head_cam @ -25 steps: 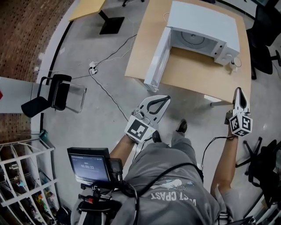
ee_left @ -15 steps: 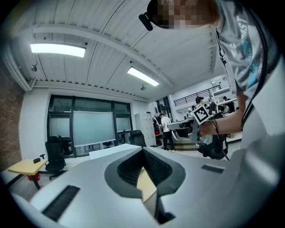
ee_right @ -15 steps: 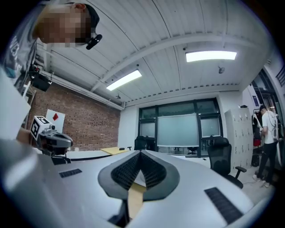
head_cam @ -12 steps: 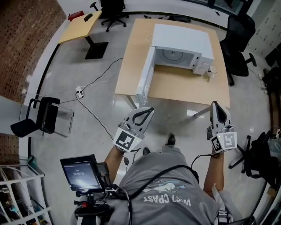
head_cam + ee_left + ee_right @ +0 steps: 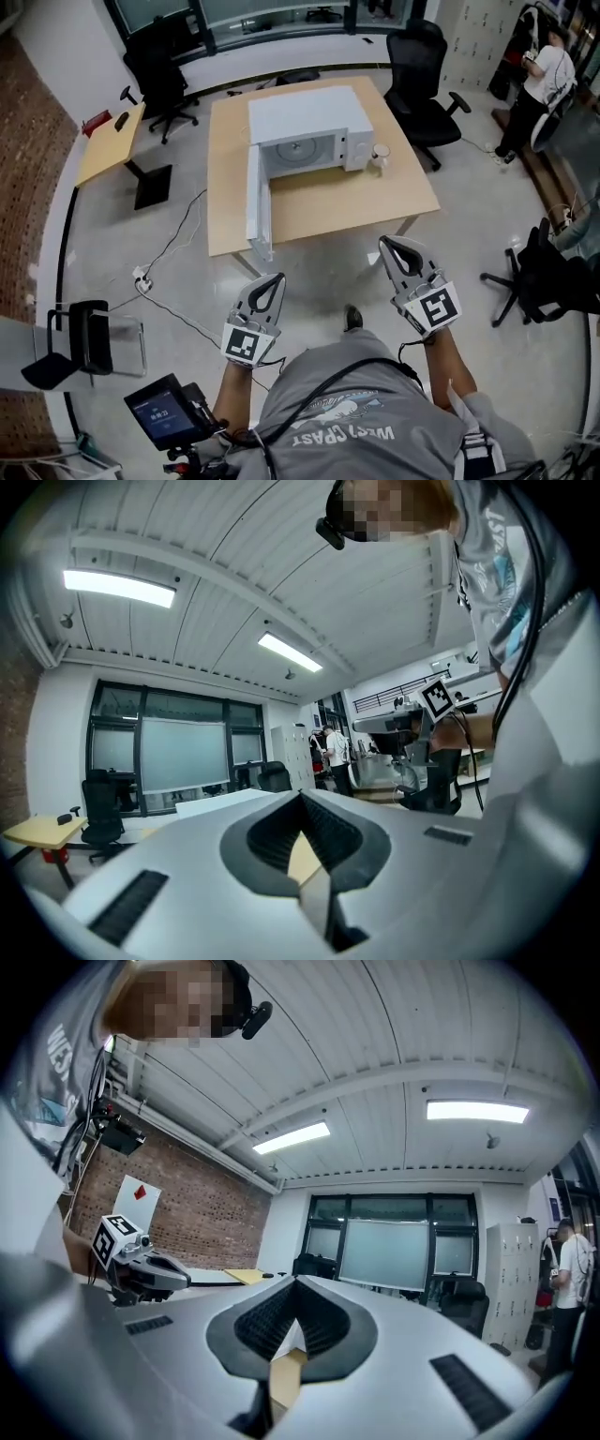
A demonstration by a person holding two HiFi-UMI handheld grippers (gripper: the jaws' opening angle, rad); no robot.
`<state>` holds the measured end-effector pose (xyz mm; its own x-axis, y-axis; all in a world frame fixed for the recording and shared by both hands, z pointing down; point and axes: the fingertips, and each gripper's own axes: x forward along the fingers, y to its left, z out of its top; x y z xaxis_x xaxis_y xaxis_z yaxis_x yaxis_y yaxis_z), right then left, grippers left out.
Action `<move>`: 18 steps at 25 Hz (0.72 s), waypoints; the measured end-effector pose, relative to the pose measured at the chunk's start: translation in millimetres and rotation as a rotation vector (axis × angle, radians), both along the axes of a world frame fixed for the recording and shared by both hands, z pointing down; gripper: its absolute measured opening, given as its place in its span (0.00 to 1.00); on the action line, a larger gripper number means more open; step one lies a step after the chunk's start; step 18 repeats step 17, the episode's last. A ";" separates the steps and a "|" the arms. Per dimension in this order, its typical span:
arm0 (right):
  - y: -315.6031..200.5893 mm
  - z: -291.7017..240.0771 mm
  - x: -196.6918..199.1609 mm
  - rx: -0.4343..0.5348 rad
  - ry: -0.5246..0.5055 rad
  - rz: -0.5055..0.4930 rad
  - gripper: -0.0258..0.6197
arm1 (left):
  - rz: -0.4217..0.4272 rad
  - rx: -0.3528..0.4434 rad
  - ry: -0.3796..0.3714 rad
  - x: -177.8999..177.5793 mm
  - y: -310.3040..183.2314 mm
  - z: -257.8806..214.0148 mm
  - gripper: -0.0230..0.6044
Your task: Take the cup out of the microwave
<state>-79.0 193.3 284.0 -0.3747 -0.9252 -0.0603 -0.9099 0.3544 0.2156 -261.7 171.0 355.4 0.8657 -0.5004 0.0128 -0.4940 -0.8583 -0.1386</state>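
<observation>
At the bottom of the head view, the left gripper and the right gripper are held out level over the glossy grey floor, well short of the furniture. Each is a smooth pale-grey plastic shell with ribbed dark pads and a cube of black-and-white square markers at its rear. In each gripper's own view the two jaws meet at the tip with nothing between them, so both are closed and empty. Further up, in the middle of the frame, stands the worktop, a flat rectangular slab of light wood. On it sits the microwave, a boxy white appliance. Its door swings out to the left, and the cavity shows only the round glass turntable. The cup, small, pale and cylindrical, stands upright on the worktop just beside the microwave's right side, outside it. Going by that, the removal looks already done, with only the open door perhaps left to shut. Beyond are a black padded office chair and dark-framed windows.
</observation>
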 end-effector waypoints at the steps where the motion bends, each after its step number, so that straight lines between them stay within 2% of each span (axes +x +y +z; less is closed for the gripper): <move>1: 6.7 3.4 0.5 -0.021 -0.001 0.010 0.05 | 0.008 0.000 0.023 0.6 5.2 -1.5 0.08; 3: 15.9 9.3 1.2 -0.053 0.001 0.025 0.05 | 0.021 -0.004 0.055 1.1 13.6 -0.3 0.08; 7: 12.3 25.3 5.1 -0.066 -0.006 0.028 0.05 | 0.022 -0.049 0.025 4.5 13.6 29.8 0.08; 11: 13.6 22.3 10.1 -0.003 0.043 0.007 0.06 | 0.022 -0.083 -0.012 9.0 20.2 46.8 0.08; 15: 37.0 16.6 17.8 -0.072 -0.048 0.018 0.05 | 0.010 -0.145 -0.069 12.9 54.3 56.5 0.08; 18: 52.2 10.1 21.2 -0.092 -0.066 0.016 0.05 | 0.001 -0.182 -0.113 14.4 72.9 60.9 0.08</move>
